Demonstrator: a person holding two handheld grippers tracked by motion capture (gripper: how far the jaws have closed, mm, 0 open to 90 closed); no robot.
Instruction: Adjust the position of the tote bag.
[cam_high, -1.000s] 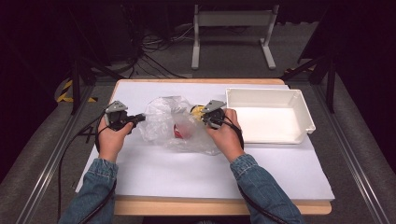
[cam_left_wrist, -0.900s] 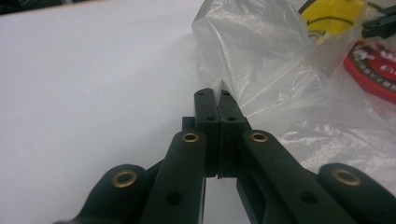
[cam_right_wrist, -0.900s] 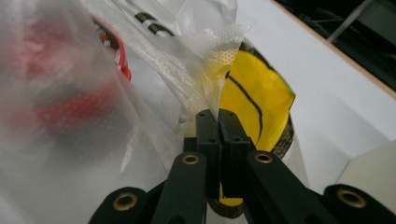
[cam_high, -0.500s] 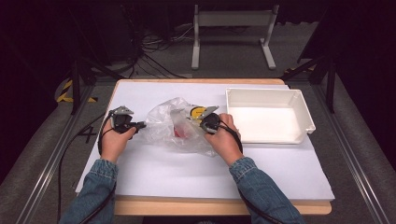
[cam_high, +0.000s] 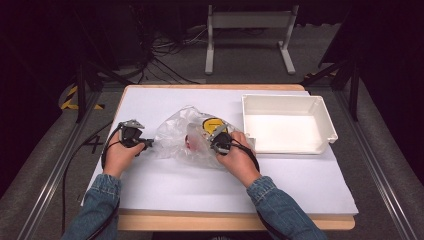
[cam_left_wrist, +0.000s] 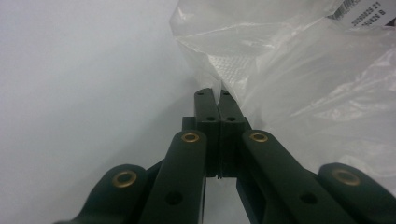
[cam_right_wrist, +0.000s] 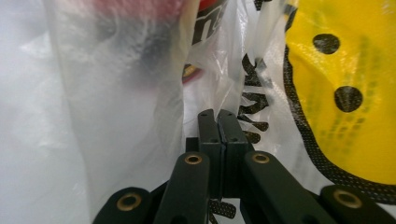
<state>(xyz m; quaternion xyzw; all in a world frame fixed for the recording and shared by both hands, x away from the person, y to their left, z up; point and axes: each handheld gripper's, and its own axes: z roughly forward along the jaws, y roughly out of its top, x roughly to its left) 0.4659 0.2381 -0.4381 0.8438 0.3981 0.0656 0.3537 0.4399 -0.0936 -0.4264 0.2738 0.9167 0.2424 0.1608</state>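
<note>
Both claws are together, each pinching thin film: left gripper (cam_left_wrist: 218, 100) on the clear plastic bag (cam_high: 182, 137)'s left edge, right gripper (cam_right_wrist: 217, 116) on its right side, mid-table beside the white tray (cam_high: 327, 120). I judge the bag light, floppy, slippery; contents incl. a yellow packet (cam_right_wrist: 345, 84) will shift, so grip bunched edges, not smooth film.

Inside the crumpled plastic bag (cam_high: 182, 137), the red item (cam_right_wrist: 135, 9) is blurred and cut off at twelve o'clock; the yellow packet (cam_right_wrist: 345, 88) runs past three o'clock.

Bright lit tabletop, dark surroundings, soft shadows, blurry close-up gripper views
</note>
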